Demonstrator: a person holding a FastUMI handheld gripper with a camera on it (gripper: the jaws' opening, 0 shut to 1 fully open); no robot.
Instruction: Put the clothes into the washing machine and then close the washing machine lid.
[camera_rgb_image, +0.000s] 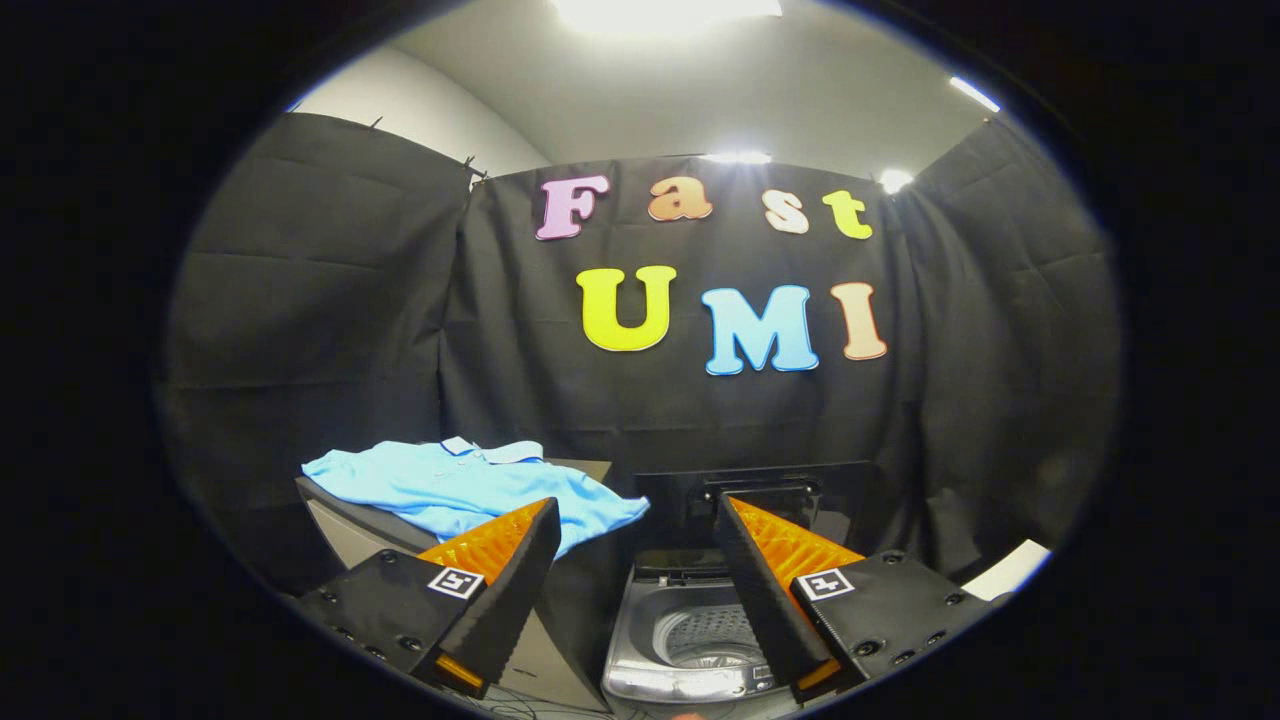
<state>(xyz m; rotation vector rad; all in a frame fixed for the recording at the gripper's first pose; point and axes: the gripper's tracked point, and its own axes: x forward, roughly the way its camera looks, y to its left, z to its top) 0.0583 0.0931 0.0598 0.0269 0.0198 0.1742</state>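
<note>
Task not started, by the look of it: blue shirt (470, 485) lies flat on counter (345, 525), far left. Gripper (635, 525) spread wide, holding nothing. Washing machine (690, 630) near, betw fingers, lid (760, 500) up, drum empty. Left: grab shirt, drop in, shut lid.

Light blue shirt (470, 485); grey washing machine (690, 630), black lid (760, 500).

We look forward along the gripper (635, 520), its fingers spread apart with nothing between them. Our camera sits above and near a washing machine (690, 630), facing the cloth wall (700, 420) beyond. Just ahead of the left finger, a blue shirt (450, 485) lies on a table (350, 530).
</note>
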